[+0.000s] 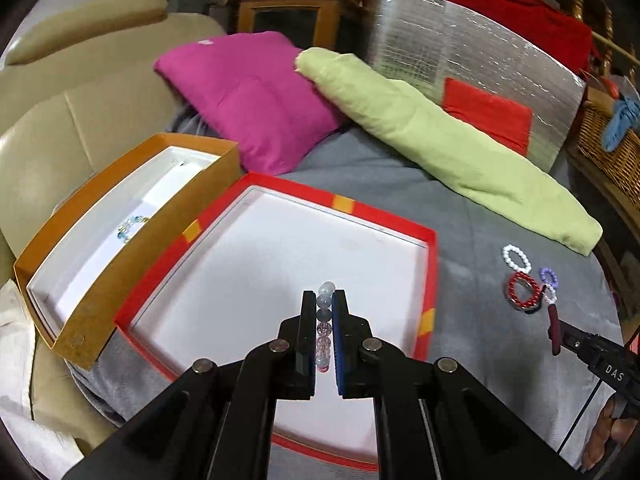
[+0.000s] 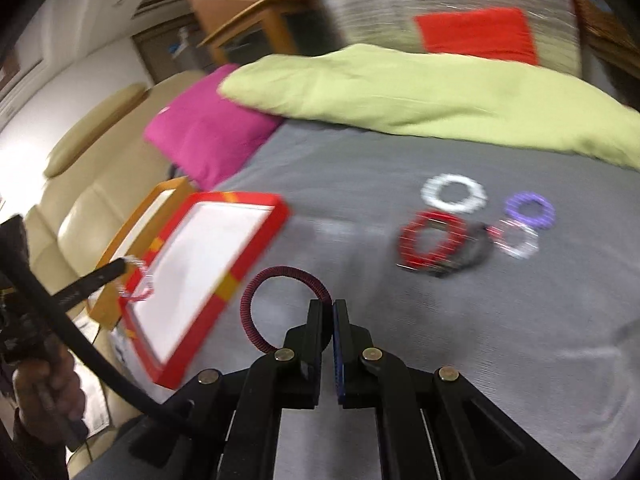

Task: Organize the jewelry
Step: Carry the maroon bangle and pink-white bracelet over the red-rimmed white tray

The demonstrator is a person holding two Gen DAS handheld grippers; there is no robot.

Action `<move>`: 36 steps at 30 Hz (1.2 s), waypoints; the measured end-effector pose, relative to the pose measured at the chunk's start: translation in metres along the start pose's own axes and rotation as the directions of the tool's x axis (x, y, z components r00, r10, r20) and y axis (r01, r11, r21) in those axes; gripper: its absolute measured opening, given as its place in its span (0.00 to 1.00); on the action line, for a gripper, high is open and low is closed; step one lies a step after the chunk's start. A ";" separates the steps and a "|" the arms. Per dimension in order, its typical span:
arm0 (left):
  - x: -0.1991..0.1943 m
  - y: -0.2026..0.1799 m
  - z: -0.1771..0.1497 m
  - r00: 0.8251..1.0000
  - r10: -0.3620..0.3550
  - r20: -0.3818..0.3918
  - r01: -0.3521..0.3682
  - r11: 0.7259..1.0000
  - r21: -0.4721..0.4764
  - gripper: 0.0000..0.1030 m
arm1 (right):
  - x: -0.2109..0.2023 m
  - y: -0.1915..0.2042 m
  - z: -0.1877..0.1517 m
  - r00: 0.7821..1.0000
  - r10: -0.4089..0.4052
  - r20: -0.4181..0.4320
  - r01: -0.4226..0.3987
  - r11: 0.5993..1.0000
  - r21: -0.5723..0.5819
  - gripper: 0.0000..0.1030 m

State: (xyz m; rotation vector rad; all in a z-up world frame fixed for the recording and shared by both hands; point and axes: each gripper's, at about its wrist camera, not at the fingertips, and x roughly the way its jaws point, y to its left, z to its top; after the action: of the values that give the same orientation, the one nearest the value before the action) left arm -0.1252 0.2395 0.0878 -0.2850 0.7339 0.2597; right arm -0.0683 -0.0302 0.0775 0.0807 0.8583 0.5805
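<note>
Left hand-held gripper point(image 1: 324, 300) is pinching a clear beaded bracelet point(image 1: 325, 322) over the red box point(image 1: 428, 280) and should release low, while right hand-held gripper point(image 2: 328, 308) is pinching a dark red coiled bracelet point(image 2: 256, 296).

A grey blanket point(image 1: 480, 360) bears two boxes, loose bracelets and cushions.

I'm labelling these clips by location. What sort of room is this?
Probably a home living room: a beige leather sofa, a magenta cushion and a light green cushion lie around a grey cloth-covered surface, with a wooden cabinet behind.
</note>
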 end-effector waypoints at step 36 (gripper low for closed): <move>0.066 0.046 0.025 0.995 0.067 -0.071 -0.069 0.997 -0.033 0.07 | 0.134 0.116 0.051 0.983 -0.090 -0.161 0.049 0.969 -0.241 0.05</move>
State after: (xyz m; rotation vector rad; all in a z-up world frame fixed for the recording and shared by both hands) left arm -0.0777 0.2991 0.0528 -0.3040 0.8092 0.3287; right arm -0.0150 0.1442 0.0530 -0.2184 0.9481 0.6261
